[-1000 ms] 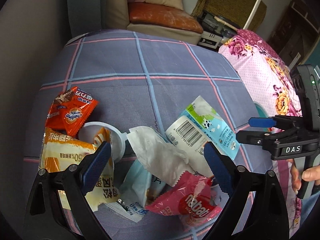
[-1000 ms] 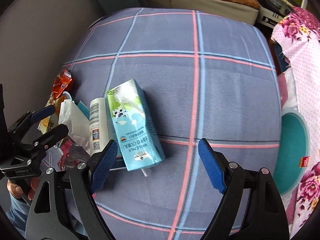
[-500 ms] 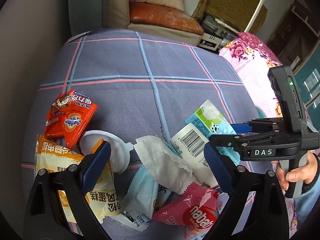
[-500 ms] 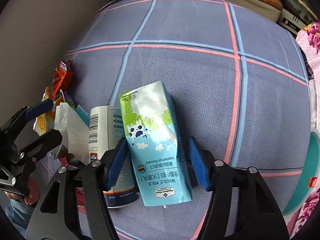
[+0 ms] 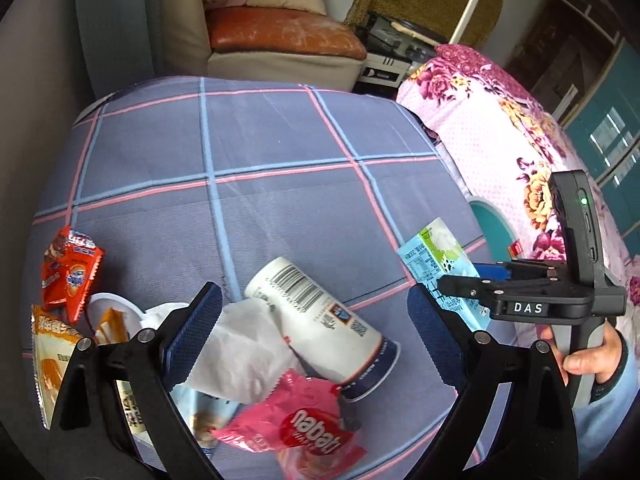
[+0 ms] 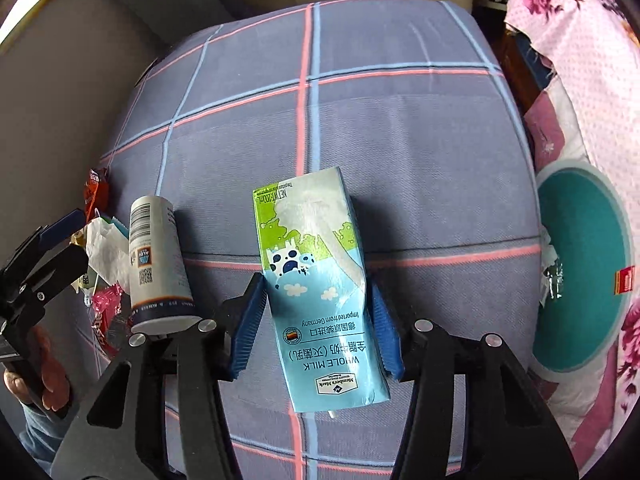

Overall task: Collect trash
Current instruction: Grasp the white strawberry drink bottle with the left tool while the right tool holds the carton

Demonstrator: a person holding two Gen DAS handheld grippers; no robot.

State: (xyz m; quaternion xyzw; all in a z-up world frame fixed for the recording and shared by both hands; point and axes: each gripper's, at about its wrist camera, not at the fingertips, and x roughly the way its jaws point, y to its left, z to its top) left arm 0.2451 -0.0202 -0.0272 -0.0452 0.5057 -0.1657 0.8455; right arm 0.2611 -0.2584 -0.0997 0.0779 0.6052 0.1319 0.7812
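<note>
right tool [image 6: 316,324] clamped on milk carton [image 6: 320,280].

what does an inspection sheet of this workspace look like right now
surface: plaid cloth, mostly bare at the far side
job's things: milk carton between the right tongs; white cup on its side; tissue, pink wrapper, orange wrappers piled near the left tongs
clutter: teal bin at the right edge of the cloth
grippers: right tongs have just been closing and now clamp the carton's sides; left tongs open above the pile, holding nothing
cables: nothing seen
surroundings: floral cloth on the right, sofa behind
</note>
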